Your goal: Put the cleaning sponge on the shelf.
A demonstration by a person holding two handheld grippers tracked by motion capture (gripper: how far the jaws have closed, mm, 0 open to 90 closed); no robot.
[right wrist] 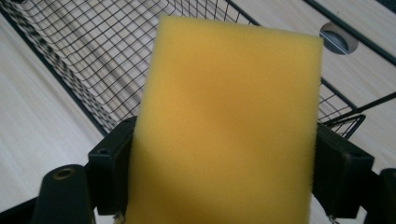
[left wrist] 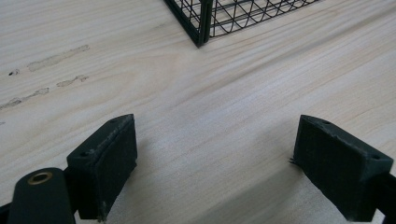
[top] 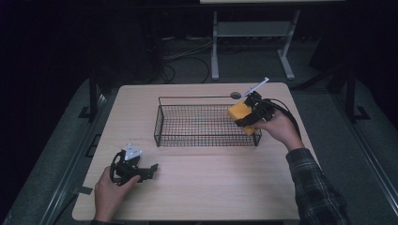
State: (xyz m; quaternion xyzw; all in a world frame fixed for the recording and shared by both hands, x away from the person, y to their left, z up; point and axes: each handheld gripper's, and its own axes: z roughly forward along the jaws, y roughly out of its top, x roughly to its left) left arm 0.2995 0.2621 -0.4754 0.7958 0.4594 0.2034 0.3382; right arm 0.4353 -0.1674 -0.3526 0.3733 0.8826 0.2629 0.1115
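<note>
A yellow sponge (top: 240,114) is clamped in my right gripper (top: 249,115), held over the right end of the black wire basket (top: 187,138). In the right gripper view the sponge (right wrist: 224,126) stands upright between both black pads (right wrist: 111,161), with the basket's mesh (right wrist: 93,56) below and behind it. My left gripper (top: 146,169) rests low at the near left of the table, jaws apart with bare wood between them. The left gripper view shows its two pads (left wrist: 105,158) wide apart and a basket corner (left wrist: 201,23) farther off.
The light wooden table (top: 206,187) has a round grommet hole (top: 235,95) behind the basket. A white strip (top: 257,86) sticks up near the right hand. Dark floor, cables and a grey table frame (top: 253,33) lie beyond the far edge.
</note>
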